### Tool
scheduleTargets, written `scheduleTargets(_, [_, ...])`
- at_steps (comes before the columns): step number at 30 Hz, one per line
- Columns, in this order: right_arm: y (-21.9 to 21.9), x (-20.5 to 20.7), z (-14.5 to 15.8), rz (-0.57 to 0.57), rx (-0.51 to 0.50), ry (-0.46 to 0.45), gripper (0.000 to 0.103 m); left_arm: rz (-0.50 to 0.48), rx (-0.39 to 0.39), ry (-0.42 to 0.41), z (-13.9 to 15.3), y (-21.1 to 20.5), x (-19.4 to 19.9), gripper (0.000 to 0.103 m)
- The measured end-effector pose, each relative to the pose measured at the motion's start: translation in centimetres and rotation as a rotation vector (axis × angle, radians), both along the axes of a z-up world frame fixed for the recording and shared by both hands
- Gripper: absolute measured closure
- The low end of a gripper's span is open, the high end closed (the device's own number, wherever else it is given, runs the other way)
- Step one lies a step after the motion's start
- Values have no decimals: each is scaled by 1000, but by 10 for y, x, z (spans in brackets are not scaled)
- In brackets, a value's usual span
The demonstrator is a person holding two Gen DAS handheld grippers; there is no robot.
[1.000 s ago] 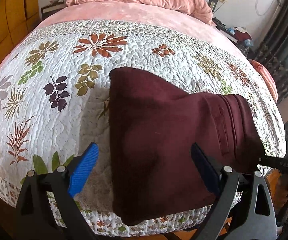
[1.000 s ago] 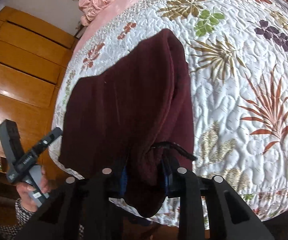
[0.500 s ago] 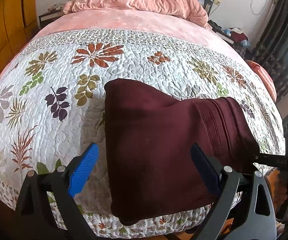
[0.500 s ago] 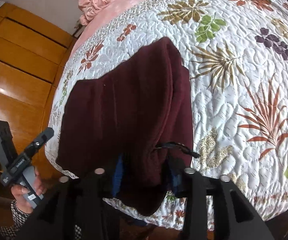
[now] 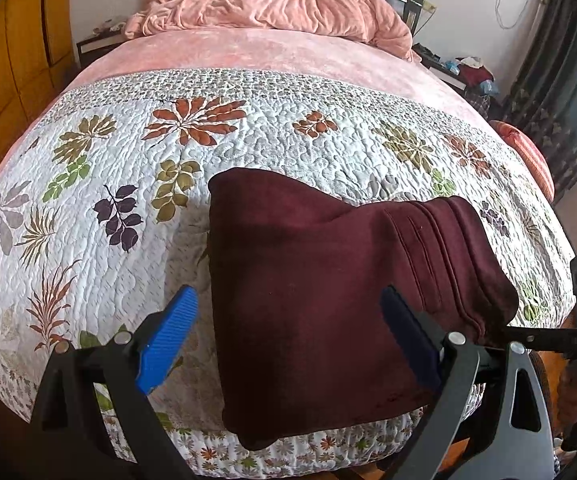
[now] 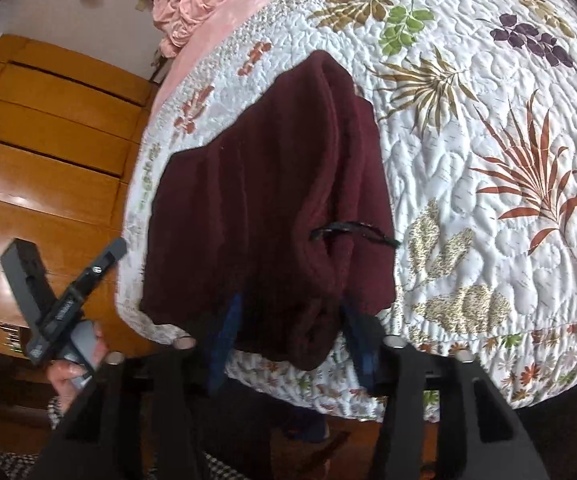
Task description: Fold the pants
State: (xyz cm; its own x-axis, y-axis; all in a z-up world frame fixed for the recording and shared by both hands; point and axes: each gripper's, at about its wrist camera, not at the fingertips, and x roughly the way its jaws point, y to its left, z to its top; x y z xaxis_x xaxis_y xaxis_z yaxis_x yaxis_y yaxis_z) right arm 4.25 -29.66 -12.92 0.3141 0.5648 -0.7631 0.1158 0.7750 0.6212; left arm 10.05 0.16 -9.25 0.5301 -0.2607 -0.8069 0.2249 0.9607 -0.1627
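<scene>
Dark maroon pants [image 5: 328, 288] lie folded into a thick bundle on the floral quilt [image 5: 128, 168] at the bed's near edge. My left gripper [image 5: 288, 340] is open and empty, its blue pads on either side of the bundle's near left part, held above it. In the right wrist view the pants [image 6: 264, 200] end in the waistband with a black drawstring [image 6: 352, 232]. My right gripper [image 6: 292, 320] has its blue pads to either side of the hanging waistband end, spread apart a little, with the cloth between them.
A pink blanket [image 5: 272, 0] is heaped at the head of the bed. A wooden wardrobe [image 6: 40, 152] stands beside the bed. Nightstands with clutter [image 5: 464, 72] stand at the far right. The left gripper's body and hand [image 6: 68, 312] show in the right wrist view.
Both cameras have drawn back from the bed. The right gripper's pads have spread apart on the waistband end, and the bundle has settled flatter on the quilt.
</scene>
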Motion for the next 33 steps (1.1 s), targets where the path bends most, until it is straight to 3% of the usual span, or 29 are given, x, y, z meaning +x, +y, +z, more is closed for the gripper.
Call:
scheduleTargets(3, [-1,-1,2,9,13,-15,73,8,9,18,-5,2,1,10])
scheduleTargets(9, [0,-3,20,37,-54,-67,80,49,5,75,-23,16,3,10])
scheduleTargets(12, [-1,0,5,39,-104,-28,80,68,9,115,-35,25,2,10])
scheduleTargets(15, [-2,-2,-4,22,-82,-20,79,80,-6,144,-42,33,1,10])
scheduleTargets(19, [-7,-7,6,23,-27,-50,74,72,-105,221,-45,54,2,10])
scheduleTargets(25, [-14,-10,9,-1,26,-65,75,71,-325,433,-71,88,13,10])
scheduleTargets(33, [-12,-11,7,-10,27,-60,77,18,-512,590,-104,80,32,13])
